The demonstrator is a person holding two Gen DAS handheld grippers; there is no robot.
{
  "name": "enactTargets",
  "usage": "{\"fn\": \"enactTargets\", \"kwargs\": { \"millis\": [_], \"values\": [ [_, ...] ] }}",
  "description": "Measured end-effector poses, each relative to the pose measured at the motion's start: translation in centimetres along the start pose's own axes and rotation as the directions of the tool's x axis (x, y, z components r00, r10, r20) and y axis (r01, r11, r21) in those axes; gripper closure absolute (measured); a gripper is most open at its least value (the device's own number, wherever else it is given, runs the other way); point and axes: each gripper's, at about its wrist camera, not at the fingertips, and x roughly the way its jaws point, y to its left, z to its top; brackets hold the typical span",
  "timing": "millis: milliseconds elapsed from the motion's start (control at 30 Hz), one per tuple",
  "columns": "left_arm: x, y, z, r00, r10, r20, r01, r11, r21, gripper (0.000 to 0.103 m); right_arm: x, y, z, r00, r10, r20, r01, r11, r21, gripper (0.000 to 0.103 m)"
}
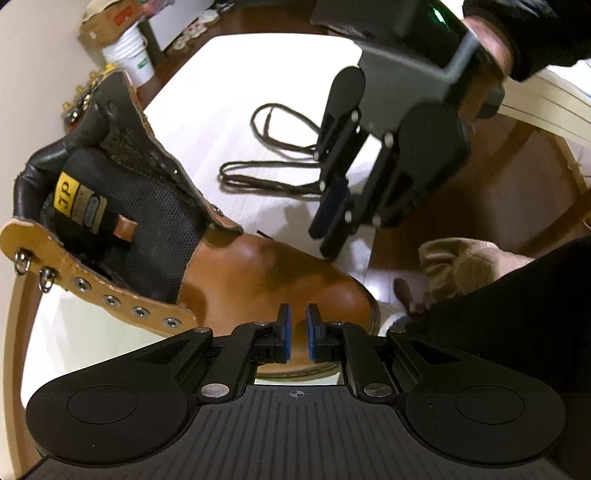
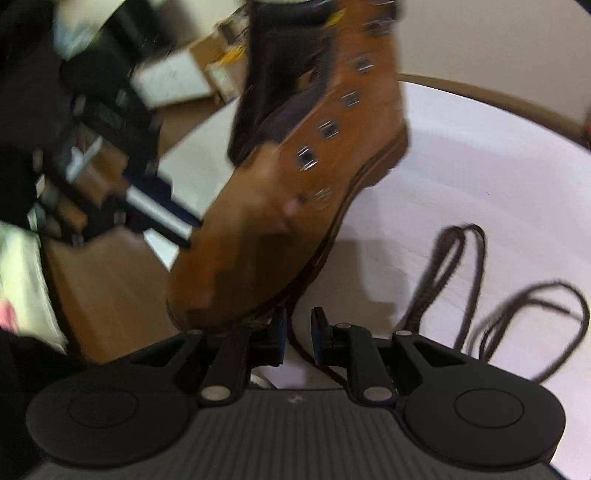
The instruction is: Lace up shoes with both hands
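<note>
A tan leather boot point(image 1: 258, 273) lies on the white table point(image 1: 207, 92), tongue pulled open, its metal eyelets bare. My left gripper point(image 1: 298, 325) hovers over the toe cap with a narrow gap between its blue pads and nothing in it. A dark brown lace point(image 1: 266, 182) lies in loose loops beyond the boot. My right gripper point(image 1: 327, 240) points down just past the toe. In the blurred right wrist view the right gripper point(image 2: 300, 332) stands open at the boot point(image 2: 277, 203) toe. A strand of the lace point(image 2: 447, 254) crosses the gap, and the pads do not press it.
White paper cups point(image 1: 129, 55) and a cardboard box point(image 1: 107, 22) stand on the floor beyond the table's far edge. A person's hand point(image 1: 487, 40) in a black sleeve holds the right gripper. A knee in tan trousers point(image 1: 461, 266) is at the table's right.
</note>
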Motion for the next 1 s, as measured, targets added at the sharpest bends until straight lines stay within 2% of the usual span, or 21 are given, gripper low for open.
{"fn": "enactTargets", "kwargs": {
  "millis": [267,400,567,800,867,1000],
  "values": [
    [0.0,-0.4,-0.3,1.0,0.011,-0.015,-0.012,1.0,-0.016,0.093,1.1,0.5,-0.1,0.999,-0.04,0.016,0.04,0.999,-0.004,0.093],
    [-0.1,-0.8,-0.3,0.999,0.027,-0.021,-0.026,1.0,0.013,0.093,1.3,2.0,0.1,0.993,-0.122,0.0,0.122,0.99,-0.073,0.097],
    [-0.3,-0.8,-0.3,0.999,0.038,-0.01,-0.038,0.999,0.011,0.093,1.1,2.4,0.5,0.965,-0.253,-0.068,0.247,0.965,-0.084,0.095],
    [-0.5,-0.4,0.1,0.999,0.028,0.046,-0.028,1.0,0.008,0.091,0.3,1.4,0.8,0.97,-0.228,-0.087,0.219,0.971,-0.098,0.102],
    [-0.8,0.1,0.3,0.997,0.014,0.07,-0.015,1.0,0.016,0.087,-1.6,1.9,1.2,0.975,-0.213,-0.068,0.2,0.967,-0.159,0.102],
    [-0.7,1.0,0.5,0.995,0.028,0.095,-0.035,0.996,0.077,0.086,-4.5,3.3,2.1,0.983,-0.173,-0.056,0.152,0.95,-0.274,0.102]
  ]
}}
